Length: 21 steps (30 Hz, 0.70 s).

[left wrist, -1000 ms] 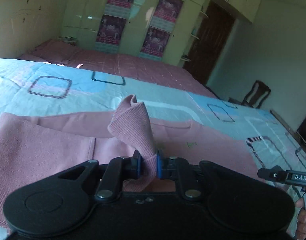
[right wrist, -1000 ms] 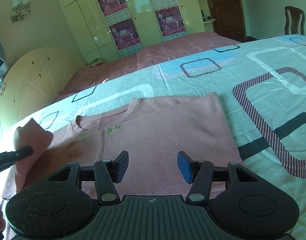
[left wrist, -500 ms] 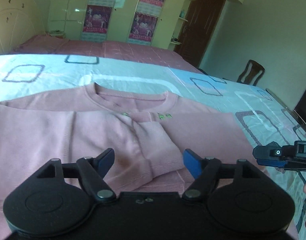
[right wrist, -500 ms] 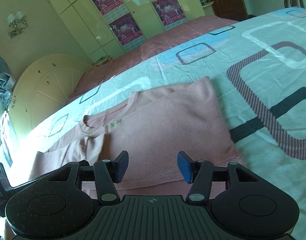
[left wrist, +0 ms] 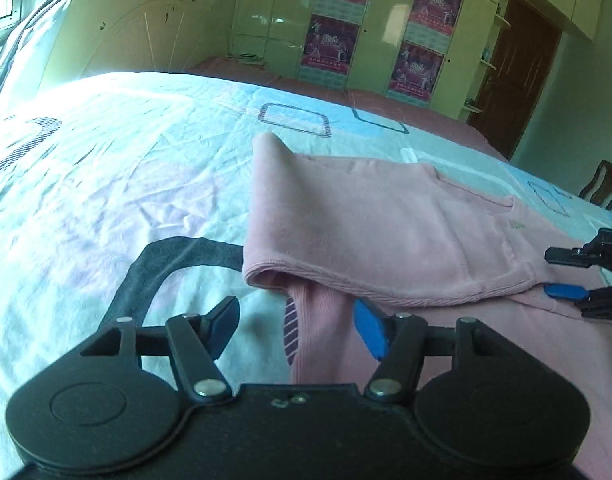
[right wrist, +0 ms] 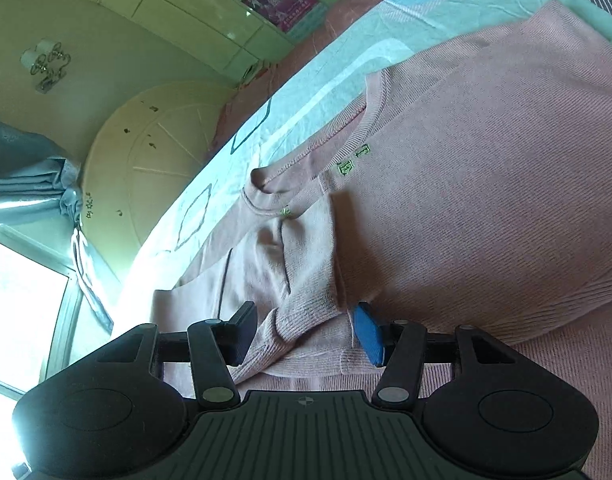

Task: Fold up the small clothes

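left wrist: pink sweater (left wrist: 386, 216) folded on bedsheet (left wrist: 106, 184), nothing contained.

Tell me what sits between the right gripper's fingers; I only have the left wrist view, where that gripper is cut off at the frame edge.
Observer: The right gripper straddles the ribbed sleeve cuff of the pink sweater.
Operator: Confirm whether it has a grip.
Observer: Not yet. The pads stand apart, with the cuff lying loose between them.
Operator: Report where that sleeve lies.
Observer: It is folded across the sweater's chest, just below the collar.
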### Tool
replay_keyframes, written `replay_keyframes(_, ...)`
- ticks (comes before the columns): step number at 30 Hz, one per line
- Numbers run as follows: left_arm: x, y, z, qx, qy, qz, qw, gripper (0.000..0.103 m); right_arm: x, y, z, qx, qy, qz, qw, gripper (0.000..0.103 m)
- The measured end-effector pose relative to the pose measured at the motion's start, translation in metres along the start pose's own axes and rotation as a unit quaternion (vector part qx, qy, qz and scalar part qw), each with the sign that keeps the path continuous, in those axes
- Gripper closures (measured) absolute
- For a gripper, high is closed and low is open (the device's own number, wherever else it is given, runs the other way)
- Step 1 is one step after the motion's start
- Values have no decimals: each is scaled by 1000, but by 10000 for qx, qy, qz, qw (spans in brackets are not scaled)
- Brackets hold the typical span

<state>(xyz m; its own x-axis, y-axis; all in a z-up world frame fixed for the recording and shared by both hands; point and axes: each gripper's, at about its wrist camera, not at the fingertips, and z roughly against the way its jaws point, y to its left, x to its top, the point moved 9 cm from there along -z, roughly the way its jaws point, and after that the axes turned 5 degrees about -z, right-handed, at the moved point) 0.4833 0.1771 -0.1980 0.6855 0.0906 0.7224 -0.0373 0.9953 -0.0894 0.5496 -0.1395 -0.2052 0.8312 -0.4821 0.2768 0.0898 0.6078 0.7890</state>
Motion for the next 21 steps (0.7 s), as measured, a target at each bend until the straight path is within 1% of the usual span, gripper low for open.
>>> replay_keyframes(1,1,0,-7,-33,86,-77,9999,51,1,0,-4,-41,0,18,10000,69)
replay_keyframes(2,4,-1,-13,-66,122,-136,9998,55,2,0,-8,-78,34,-7,10000,75)
replay_keyframes(3,8,-1,-18,-37,86,-229,9997,55,2,0,-10,-125,34,0,9999,77)
replay_keyframes(4,13,1,-24,11,46,-291,9996,58,3,1,-13,-183,32,65,9998,78)
replay_keyframes(5,15,3,-29,19,63,-272,9996,66,3,3,-15,-254,44,159,9995,82)
replay_keyframes(6,20,6,-32,-24,60,-178,9998,75,3,6,-17,-325,63,283,9990,90)
replay_keyframes(7,23,8,-34,-115,65,-122,9998,80,2,10,-18,-400,62,475,9981,98)
replay_keyframes(8,25,9,-35,-169,81,-138,9997,86,3,17,-15,-446,-13,740,9963,98)
replay_keyframes(10,25,7,-35,-213,104,-294,9993,88,10,34,1,-457,-316,1185,9914,98)
replay_keyframes(11,23,6,-34,-217,111,-362,9990,89,15,43,14,-413,-551,1362,9883,98)
replay_keyframes(13,18,5,-35,-227,121,-434,9987,89,30,61,48,-398,-1226,1775,9756,98)
replay_keyframes(14,18,5,-35,-242,128,-424,9987,90,36,64,63,-431,-1503,1933,9686,98)
replay_keyframes(15,18,4,-36,-260,138,-428,9987,91,40,63,74,-550,-1724,2070,9615,98)
replay_keyframes(16,19,2,-37,-257,142,-459,9985,91,43,56,77,-724,-1770,2163,9574,98)
replay_keyframes(17,18,1,-37,-254,141,-481,9984,91,44,43,72,-984,-1622,2211,9566,98)
replay_keyframes(18,18,0,-37,-255,141,-493,9984,91,42,24,65,-1206,-1407,2095,9601,98)
replay_keyframes(19,18,-1,-38,-257,144,-508,9983,91,39,10,60,-1268,-1255,1946,9645,98)
replay_keyframes(21,20,-3,-41,-255,148,-503,9983,91,29,-9,55,-1333,-1120,1837,9674,98)
